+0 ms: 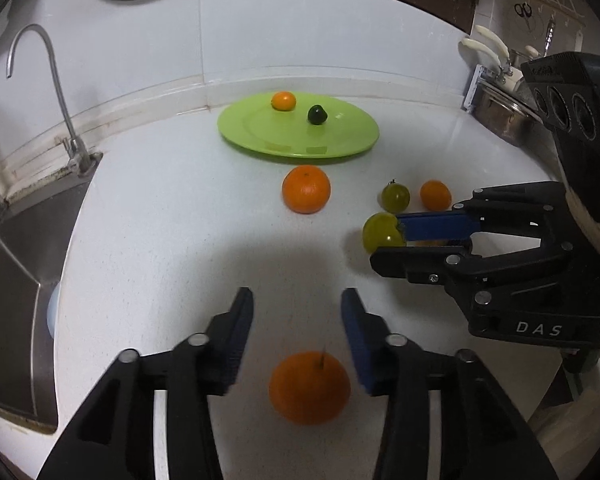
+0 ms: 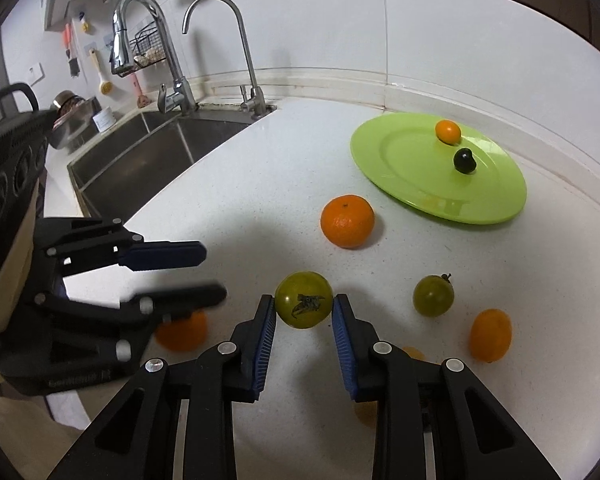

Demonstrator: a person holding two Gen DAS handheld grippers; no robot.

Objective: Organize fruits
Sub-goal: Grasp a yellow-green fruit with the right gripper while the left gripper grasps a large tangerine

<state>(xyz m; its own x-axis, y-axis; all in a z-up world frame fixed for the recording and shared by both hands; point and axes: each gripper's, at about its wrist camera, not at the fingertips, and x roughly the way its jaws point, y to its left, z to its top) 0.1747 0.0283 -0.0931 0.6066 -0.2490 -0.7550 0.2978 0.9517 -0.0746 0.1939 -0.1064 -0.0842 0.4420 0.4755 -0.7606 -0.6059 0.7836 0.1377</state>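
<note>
- The right gripper grasps a green tomato between its blue pads, near the counter.
- The left gripper is released, with a mandarin below its fingers, untouched.
- The green plate holds two small fruits.

White worktop w/ steel sink set in at its left edge. 2 taps at sink's back rim: tall pull-out one & thin gooseneck. Wire rack & brush on wall behind. Steel pot at worktop's back right corner.
</note>
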